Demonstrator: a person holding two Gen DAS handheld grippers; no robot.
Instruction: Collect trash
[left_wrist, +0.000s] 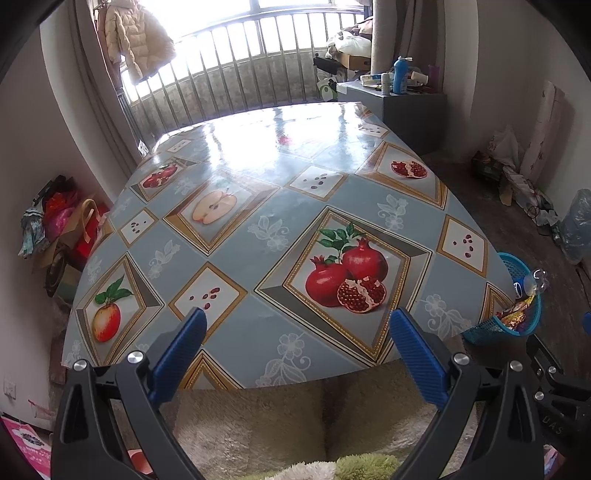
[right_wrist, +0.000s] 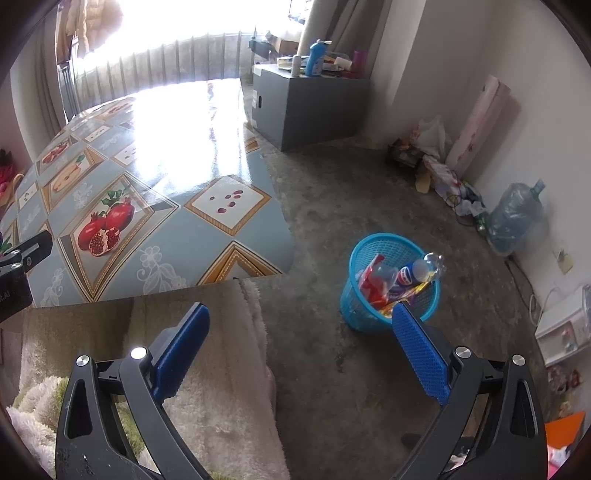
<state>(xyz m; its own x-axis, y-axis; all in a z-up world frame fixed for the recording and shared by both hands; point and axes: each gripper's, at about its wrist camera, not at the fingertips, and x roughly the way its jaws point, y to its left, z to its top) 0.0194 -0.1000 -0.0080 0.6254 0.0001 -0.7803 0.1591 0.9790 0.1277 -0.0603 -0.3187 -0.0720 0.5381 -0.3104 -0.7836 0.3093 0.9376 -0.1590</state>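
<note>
Hovering with its blue pads spread and empty, the left tool (left_wrist: 295, 323) faced a bare fruit-patterned tabletop (left_wrist: 258, 206); the right tool (right_wrist: 301, 319) was likewise released near the blue plastic mesh basket (right_wrist: 389, 280) on the floor, already holding wrappers and a crushed bottle (right_wrist: 424, 267). Collecting seemed finished; next would be checking for leftovers.

Blue mesh basket (right_wrist: 373, 317) upright on the floor by the table corner | holds wrappers (right_wrist: 373, 284), clear bottle (right_wrist: 424, 267)

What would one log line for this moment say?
left gripper: open, empty | right gripper: open, empty | blue basket: on floor, holds trash | table: bare
</note>
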